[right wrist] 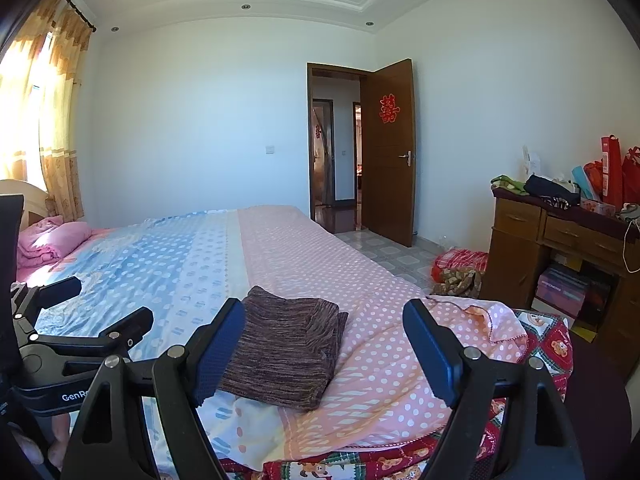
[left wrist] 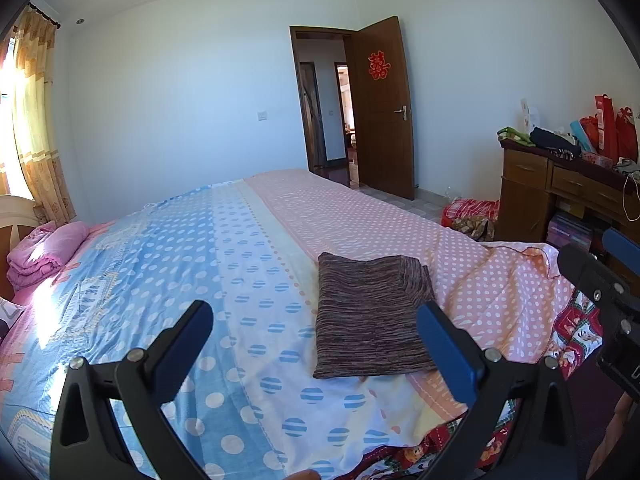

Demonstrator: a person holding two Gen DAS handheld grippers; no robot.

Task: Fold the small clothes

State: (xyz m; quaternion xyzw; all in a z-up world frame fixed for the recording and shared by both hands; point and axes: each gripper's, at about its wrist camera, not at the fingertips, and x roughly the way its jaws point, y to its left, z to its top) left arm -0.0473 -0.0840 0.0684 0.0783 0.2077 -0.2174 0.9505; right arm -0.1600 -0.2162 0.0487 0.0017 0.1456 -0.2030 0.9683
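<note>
A brown striped knit garment (left wrist: 370,316) lies folded into a flat rectangle on the bed (left wrist: 200,264), near its front edge. It also shows in the right wrist view (right wrist: 284,348). My left gripper (left wrist: 316,316) is open and empty, held above the bed just in front of the garment. My right gripper (right wrist: 324,316) is open and empty, also in front of the garment. The right gripper shows at the right edge of the left wrist view (left wrist: 600,280), and the left gripper at the left of the right wrist view (right wrist: 80,320).
The bed has a blue and pink dotted sheet (right wrist: 320,264). A folded pink blanket (left wrist: 44,252) lies at the headboard end. A cluttered wooden desk (left wrist: 560,192) stands at right, with a red bundle (left wrist: 472,216) on the floor. An open door (left wrist: 384,108) is behind.
</note>
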